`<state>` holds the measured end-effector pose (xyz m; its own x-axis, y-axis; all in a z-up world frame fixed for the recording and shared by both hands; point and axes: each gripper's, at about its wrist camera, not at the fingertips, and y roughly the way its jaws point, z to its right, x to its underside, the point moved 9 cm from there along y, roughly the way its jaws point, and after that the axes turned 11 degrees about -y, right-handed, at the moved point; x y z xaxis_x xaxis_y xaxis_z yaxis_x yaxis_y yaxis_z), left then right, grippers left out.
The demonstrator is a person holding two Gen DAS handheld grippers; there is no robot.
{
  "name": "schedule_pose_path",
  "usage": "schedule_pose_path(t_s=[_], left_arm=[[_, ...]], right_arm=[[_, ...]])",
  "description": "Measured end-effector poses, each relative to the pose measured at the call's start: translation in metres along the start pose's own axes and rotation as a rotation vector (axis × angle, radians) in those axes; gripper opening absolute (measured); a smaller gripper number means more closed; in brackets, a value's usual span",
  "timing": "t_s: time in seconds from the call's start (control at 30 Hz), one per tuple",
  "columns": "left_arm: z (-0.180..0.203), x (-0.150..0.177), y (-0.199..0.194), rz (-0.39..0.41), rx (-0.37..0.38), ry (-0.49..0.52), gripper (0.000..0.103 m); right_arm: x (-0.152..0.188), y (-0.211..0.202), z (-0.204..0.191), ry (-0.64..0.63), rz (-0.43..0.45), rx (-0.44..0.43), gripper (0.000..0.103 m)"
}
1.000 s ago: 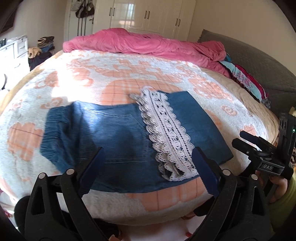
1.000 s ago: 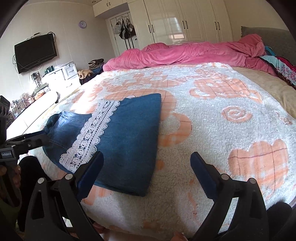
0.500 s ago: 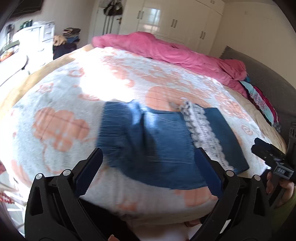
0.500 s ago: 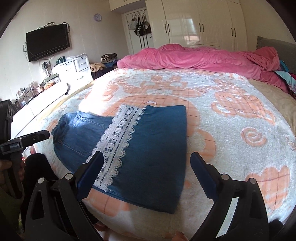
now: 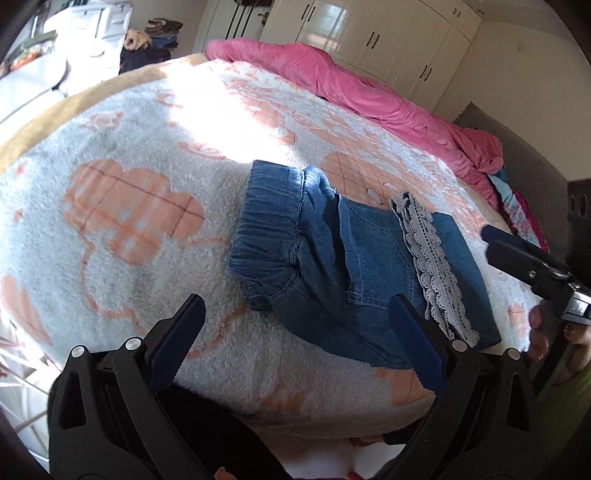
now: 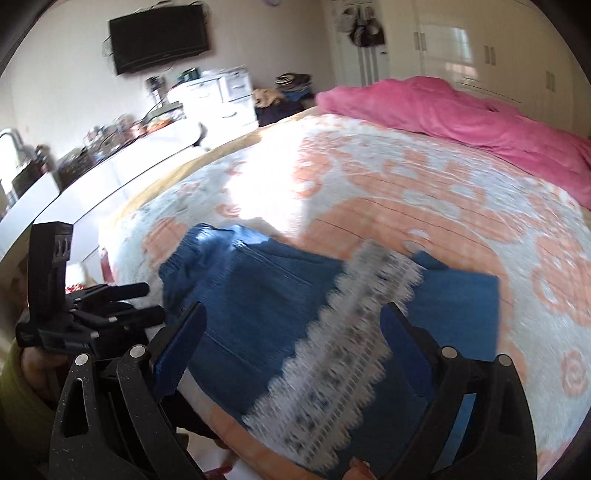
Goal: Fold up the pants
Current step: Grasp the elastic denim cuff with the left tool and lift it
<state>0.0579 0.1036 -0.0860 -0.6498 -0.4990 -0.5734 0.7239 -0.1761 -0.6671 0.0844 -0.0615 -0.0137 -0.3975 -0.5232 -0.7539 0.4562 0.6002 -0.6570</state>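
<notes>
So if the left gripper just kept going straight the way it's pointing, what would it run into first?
Probably the fleece blanket just left of the pants' waistband end. The left gripper is open and empty, and only its right-hand jaw lines up with the denim. Depth is hard to judge here.

Bedroom ahead of me. Bed (image 5: 122, 155) covered in white fleece blanket with peach patches, sunlit at centre. Pink duvet (image 6: 461, 110) bunched along far side. White wardrobes (image 5: 373, 33) behind. Wall TV (image 6: 160, 37) above cluttered white dresser (image 6: 218, 96).
</notes>
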Motion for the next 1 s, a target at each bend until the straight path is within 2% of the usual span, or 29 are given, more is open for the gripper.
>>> schedule_pose_path(t_s=[0.07, 0.17, 0.2, 0.33, 0.67, 0.9, 0.97, 1.0], left_arm=[[0.000, 0.004, 0.005, -0.026, 0.029, -0.022, 0.075], [0.002, 0.009, 0.011, -0.066, 0.082, -0.046, 0.061], [0.001, 0.011, 0.013, -0.074, 0.081, -0.052, 0.060], [-0.001, 0.013, 0.020, -0.083, 0.088, -0.071, 0.058], [-0.003, 0.011, 0.026, -0.090, 0.119, -0.102, 0.059], [-0.007, 0.009, 0.028, -0.092, 0.137, -0.105, 0.064], [-0.006, 0.009, 0.028, -0.093, 0.140, -0.102, 0.067], [-0.005, 0.009, 0.028, -0.092, 0.141, -0.101, 0.068]], right_arm=[[-0.012, 0.015, -0.010, -0.038, -0.026, -0.026, 0.094], [-0.028, 0.038, -0.022, -0.079, -0.062, -0.059, 0.094], [-0.030, 0.042, -0.024, -0.082, -0.067, -0.073, 0.094], [-0.044, 0.070, -0.039, -0.099, -0.124, -0.150, 0.094], [-0.063, 0.137, -0.072, -0.241, -0.266, -0.189, 0.094], [-0.055, 0.171, -0.080, -0.225, -0.320, -0.228, 0.094], [-0.052, 0.175, -0.082, -0.212, -0.325, -0.246, 0.088], [-0.050, 0.176, -0.085, -0.208, -0.329, -0.263, 0.068]])
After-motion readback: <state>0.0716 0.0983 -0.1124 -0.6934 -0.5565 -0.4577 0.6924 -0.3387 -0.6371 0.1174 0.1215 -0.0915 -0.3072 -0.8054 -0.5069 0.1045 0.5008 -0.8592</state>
